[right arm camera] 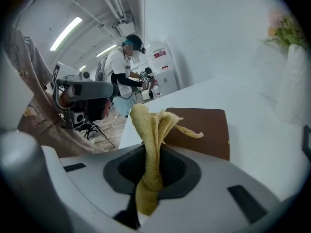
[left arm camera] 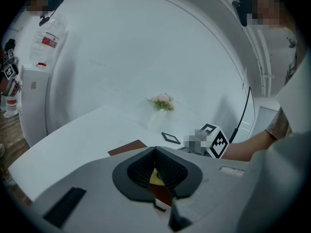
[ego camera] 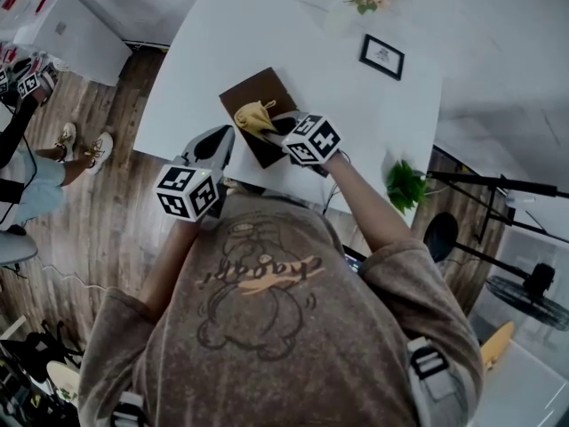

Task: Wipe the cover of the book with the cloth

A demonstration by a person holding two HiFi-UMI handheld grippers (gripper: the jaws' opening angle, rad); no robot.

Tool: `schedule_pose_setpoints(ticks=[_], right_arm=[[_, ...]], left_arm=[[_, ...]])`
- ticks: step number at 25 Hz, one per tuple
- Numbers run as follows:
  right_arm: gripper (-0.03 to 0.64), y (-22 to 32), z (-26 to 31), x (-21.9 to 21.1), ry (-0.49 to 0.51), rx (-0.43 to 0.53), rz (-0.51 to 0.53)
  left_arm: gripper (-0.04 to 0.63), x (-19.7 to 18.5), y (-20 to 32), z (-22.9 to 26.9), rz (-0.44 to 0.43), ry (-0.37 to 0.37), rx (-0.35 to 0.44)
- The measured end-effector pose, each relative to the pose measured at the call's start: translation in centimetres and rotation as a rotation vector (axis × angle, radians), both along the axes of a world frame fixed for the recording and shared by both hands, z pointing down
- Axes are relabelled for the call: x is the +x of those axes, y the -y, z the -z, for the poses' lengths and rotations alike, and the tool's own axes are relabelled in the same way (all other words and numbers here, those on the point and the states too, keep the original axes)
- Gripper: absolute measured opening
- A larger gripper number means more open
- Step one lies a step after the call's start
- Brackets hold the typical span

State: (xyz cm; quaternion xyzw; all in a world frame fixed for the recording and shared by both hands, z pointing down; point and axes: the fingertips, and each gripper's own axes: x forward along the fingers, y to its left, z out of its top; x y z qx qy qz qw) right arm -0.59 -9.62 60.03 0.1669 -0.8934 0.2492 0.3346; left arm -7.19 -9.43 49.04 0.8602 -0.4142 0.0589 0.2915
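At the white table's (ego camera: 293, 34) near edge lies the brown book (ego camera: 252, 92); the right gripper (right arm camera: 153, 161), clamped on the yellow cloth (right arm camera: 146, 125), hangs over it, the left gripper (left arm camera: 156, 171) beside with jaws together, empty; next, I judge, press the cloth down and sweep the cover.

Mustard yellow is noted on the cloth (right arm camera: 148, 144), centre frame. The book (right arm camera: 204, 130) is seen plain brown. The table (ego camera: 222, 52) is recorded white; the floor (ego camera: 116, 185), left, wood-grained brown.
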Motion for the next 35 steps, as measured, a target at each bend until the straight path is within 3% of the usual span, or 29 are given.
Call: schedule_pose_setpoints(ticks=[12,16,23,30,35], right_arm=[[0.061,-4.2,0.1,0.2,0.027,-0.035,0.02],[0.061,-4.8,1.0,0.0,0.104,-0.086,0.019],[0.061,2.1,2.9,0.0,0.128,-0.075,-0.109],[0.061,7.2,3.8,-5.2,0.105,-0.026,-0.058],[0.061,7.7,1.1,-7.4,0.046,-0.053,-0.012]], left_arm=[[0.003,1.3,1.0,0.5,-0.038,-0.011,0.006],[0.003,1.4,1.6,1.0,-0.052,-0.015,0.015],[0.003,1.8,2.6,1.6,-0.068,-0.016,0.029],[0.003,0.1,3.6,1.4,-0.04,-0.003,0.029],[0.003,-1.0,4.2,0.6,-0.017,0.001,0.01]])
